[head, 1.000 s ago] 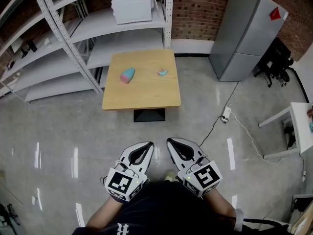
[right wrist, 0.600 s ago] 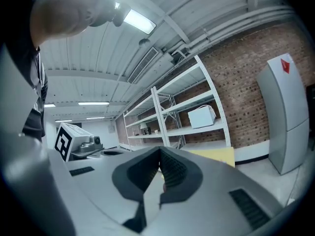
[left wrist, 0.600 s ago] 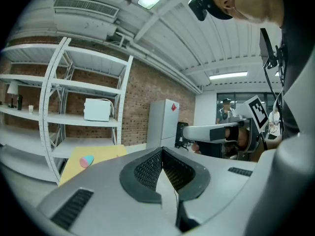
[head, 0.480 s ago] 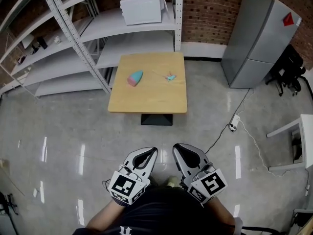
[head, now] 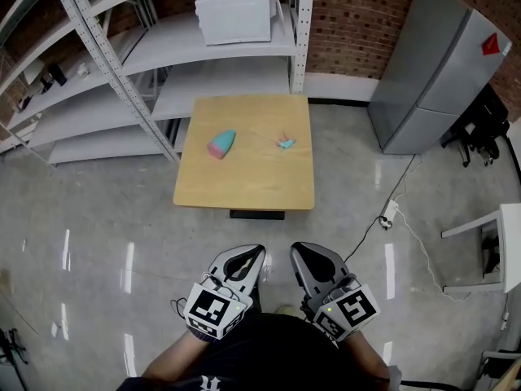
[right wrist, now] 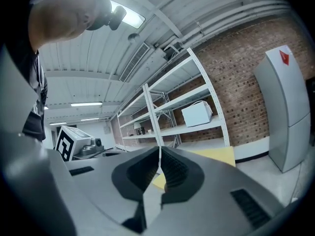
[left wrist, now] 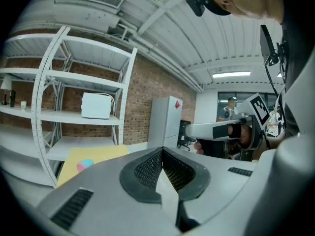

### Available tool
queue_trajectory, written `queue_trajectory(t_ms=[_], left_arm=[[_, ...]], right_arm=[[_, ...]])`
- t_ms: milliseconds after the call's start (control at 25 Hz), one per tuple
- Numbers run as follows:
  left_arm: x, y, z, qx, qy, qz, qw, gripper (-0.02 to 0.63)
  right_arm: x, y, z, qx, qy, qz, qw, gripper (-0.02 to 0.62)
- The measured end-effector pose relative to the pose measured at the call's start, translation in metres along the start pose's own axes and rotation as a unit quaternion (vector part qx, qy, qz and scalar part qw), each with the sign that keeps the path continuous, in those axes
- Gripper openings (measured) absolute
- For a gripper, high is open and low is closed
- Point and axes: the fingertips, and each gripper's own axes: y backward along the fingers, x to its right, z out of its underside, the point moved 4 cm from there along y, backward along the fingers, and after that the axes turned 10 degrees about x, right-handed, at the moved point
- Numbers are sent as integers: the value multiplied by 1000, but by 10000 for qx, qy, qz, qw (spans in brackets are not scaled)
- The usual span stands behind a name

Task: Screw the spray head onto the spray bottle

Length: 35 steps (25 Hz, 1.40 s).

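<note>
A pink and teal spray bottle (head: pixel 221 143) lies on its side on the small wooden table (head: pixel 244 187), left of centre. A small teal spray head (head: pixel 285 143) lies to its right, apart from it. My left gripper (head: pixel 257 252) and right gripper (head: pixel 296 250) are held side by side close to my body, well short of the table, both shut with nothing between the jaws. In the left gripper view the shut left gripper (left wrist: pixel 161 152) points toward the table (left wrist: pixel 106 154), and the bottle (left wrist: pixel 84 164) shows at its left. The right gripper (right wrist: pixel 159 154) is shut too.
White metal shelving (head: pixel 106 63) stands behind and left of the table, with a white box (head: pixel 236 13) on it. A grey cabinet (head: pixel 444 63) stands at the back right. A power strip and cable (head: pixel 387 212) lie on the glossy floor, and a white table (head: pixel 506 243) is at the far right.
The table has come closer and a little lower in the head view. Both grippers stayed shut and side by side in front of my body.
</note>
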Motion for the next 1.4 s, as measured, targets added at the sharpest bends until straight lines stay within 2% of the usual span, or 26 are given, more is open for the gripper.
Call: queue_trajectory(t_ms=[320,480,800,960,1040,1120,1320,1400], left_arm=[[-160,-72,-25,-80,-66,213,9997,5],[-228,-102,-25,-161,-79,287,9994,5],[-306,-154,7,-656,294,206,9972,5],[-335,-186,33,-996,379,-48,9943,11],[-354,-203,51,-1275,434,-253,9906,62],[-373,-219,68,-1568,450,-493,9854,91],[-423,-239,102,-2150,366,-1231,9681,103],[-442,-246,117,-2364,276,-1388,9613,104]], right_arm=[[53,-152,-9,16,-74,505,9987,2],[76,-213,-6,-64,-90,735,9972,2],[126,-279,20,-590,-391,863,9938,2],[179,-300,43,-870,-744,978,9886,3],[211,-307,53,-1031,-904,1052,9850,3],[241,-315,59,-1174,-1010,1053,9823,3],[286,-334,82,-1522,-1238,868,9767,3],[301,-340,96,-1690,-1221,930,9736,3]])
